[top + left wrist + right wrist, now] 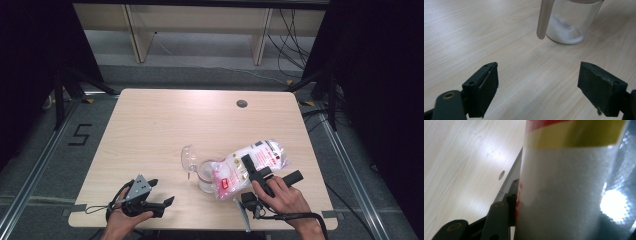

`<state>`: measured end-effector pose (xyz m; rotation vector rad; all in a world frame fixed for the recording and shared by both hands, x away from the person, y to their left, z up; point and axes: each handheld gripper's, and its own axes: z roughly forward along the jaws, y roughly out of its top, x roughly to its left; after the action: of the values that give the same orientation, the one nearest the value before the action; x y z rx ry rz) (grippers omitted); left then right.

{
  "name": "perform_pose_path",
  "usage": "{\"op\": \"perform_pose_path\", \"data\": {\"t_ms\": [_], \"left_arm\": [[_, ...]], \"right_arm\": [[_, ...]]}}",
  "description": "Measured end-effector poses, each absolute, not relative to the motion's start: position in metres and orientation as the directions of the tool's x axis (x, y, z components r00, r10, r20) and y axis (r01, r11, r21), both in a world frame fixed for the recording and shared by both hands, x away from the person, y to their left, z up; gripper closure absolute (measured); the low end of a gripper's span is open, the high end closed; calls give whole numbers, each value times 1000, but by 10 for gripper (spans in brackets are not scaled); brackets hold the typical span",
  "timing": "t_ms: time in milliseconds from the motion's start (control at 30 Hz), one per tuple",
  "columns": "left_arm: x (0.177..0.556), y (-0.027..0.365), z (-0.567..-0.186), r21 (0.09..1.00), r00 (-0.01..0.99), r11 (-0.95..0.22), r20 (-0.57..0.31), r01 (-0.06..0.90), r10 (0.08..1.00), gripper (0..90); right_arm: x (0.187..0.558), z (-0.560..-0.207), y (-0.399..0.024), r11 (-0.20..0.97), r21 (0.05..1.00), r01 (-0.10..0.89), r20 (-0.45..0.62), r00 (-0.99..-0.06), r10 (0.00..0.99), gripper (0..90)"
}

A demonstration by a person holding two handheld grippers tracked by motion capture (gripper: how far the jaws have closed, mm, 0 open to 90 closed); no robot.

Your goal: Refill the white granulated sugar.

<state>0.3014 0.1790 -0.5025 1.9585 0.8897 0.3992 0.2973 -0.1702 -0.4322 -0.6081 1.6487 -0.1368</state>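
At the lower left of the high view, the left tool (161,192) rests on the table (150,125) in the person's left hand (122,222), its jaws spread wide with nothing between them. In the left gripper view the same jaws stand well apart over bare wood, and the glass jar (570,21) sits beyond them at the upper right of the frame, with a little white powder in its bottom.

Toward the centre of the high view, the jar (206,175) stands upright on the table, with its clear lid (188,156) tipped open at its left side. The bag (250,167), white plastic with red print, leans over the jar's right side, its lower end at the jar's mouth.

At the lower right, the right tool (270,172) in the person's right hand (285,197) is clamped on the bag, jaws partly apart around its width. In the right gripper view one black jaw presses the bag's (564,195) white side.

The table is pale wood with a round cable hole (242,103) at its upper right. Grey floor surrounds it, with a wooden bench frame (200,30) at the top of the frame.
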Motion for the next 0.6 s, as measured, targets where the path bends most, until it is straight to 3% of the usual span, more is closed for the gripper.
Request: {"op": "perform_pose_path", "data": {"t_ms": [433,600], "left_arm": [[302,180,-502,845,693,-334,-58,417,718,165],[301,179,-503,848,683,-313,-78,429,726,165]], "right_arm": [[297,-434,-172,846,-440,-300,-879,-46,-474,591],[295,-432,-168,815,-492,-305,-851,-31,-525,591]]}}
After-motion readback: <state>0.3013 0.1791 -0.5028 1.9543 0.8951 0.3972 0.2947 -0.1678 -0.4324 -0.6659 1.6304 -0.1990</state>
